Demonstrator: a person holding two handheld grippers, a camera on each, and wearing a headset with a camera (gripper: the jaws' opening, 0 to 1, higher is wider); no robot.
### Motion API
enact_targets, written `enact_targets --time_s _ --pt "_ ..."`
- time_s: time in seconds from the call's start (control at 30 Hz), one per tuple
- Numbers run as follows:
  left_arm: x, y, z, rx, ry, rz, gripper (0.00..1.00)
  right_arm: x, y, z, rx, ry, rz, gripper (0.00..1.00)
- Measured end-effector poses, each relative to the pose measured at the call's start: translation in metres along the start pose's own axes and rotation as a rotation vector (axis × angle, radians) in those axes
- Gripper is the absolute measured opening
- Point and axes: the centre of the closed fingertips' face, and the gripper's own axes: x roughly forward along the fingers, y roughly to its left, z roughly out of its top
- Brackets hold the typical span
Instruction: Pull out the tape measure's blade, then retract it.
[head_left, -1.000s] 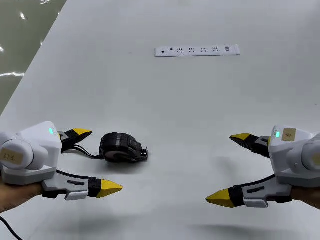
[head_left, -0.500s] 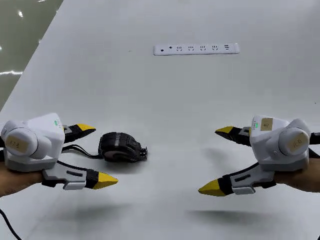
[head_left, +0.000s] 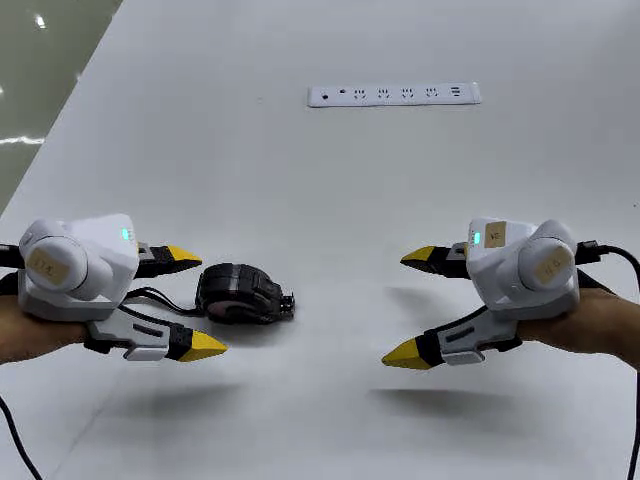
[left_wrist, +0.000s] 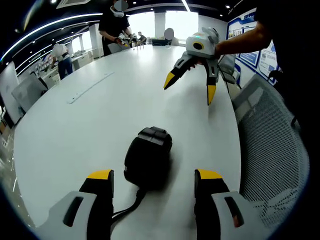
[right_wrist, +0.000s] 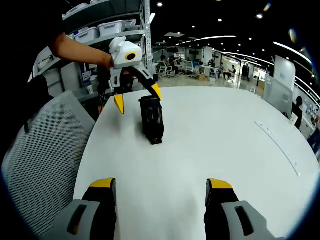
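- Step in hand: the approach, with nothing gripped yet. The black tape measure (head_left: 243, 294), its blade wound in, lies on the white desk (head_left: 330, 190) toward the near edge, left of the middle.
- Left gripper (head_left: 203, 301): its jaws are spread wide, one on each side of the case's back end and clear of it. A dark cord (head_left: 150, 296) trails from the case beneath this gripper.
- Right gripper (head_left: 396, 308): its jaws are equally wide and empty. It is well apart from the case and faces it across bare desk.
- Next move, as judged: the left jaws close on the case to steady it. The right gripper crosses to the small tab at the case's right end, probably the blade's hook, though it is too small to be sure. That calls for a fine pinch, then a straight draw away along the desk.
- Surface: smooth, matt white, with a power strip (head_left: 393, 95) toward the far edge.
- Room: an open office under strip lights, with a mesh chair (left_wrist: 270, 140) at the near edge, shelves of bins (right_wrist: 95, 31) and a person (left_wrist: 112, 30) at the far end.
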Motion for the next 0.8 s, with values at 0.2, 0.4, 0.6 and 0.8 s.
enact_targets --time_s 0.2,0.4,0.6,0.8 --pt "0.002 0.005 -0.004 0.022 0.038 -0.022 0.55 0.013 0.0 0.008 -0.04 0.001 0.039 0.63" --pt "0.003 0.006 -0.004 0.043 0.051 -0.051 0.49 0.024 -0.001 0.013 -0.071 0.007 0.071 0.56" --pt "0.006 0.007 -0.005 0.073 0.068 -0.072 0.45 0.036 -0.001 0.019 -0.093 0.004 0.098 0.5" --pt "0.008 0.008 -0.004 0.104 0.089 -0.101 0.4 0.048 0.001 0.026 -0.094 -0.003 0.124 0.45"
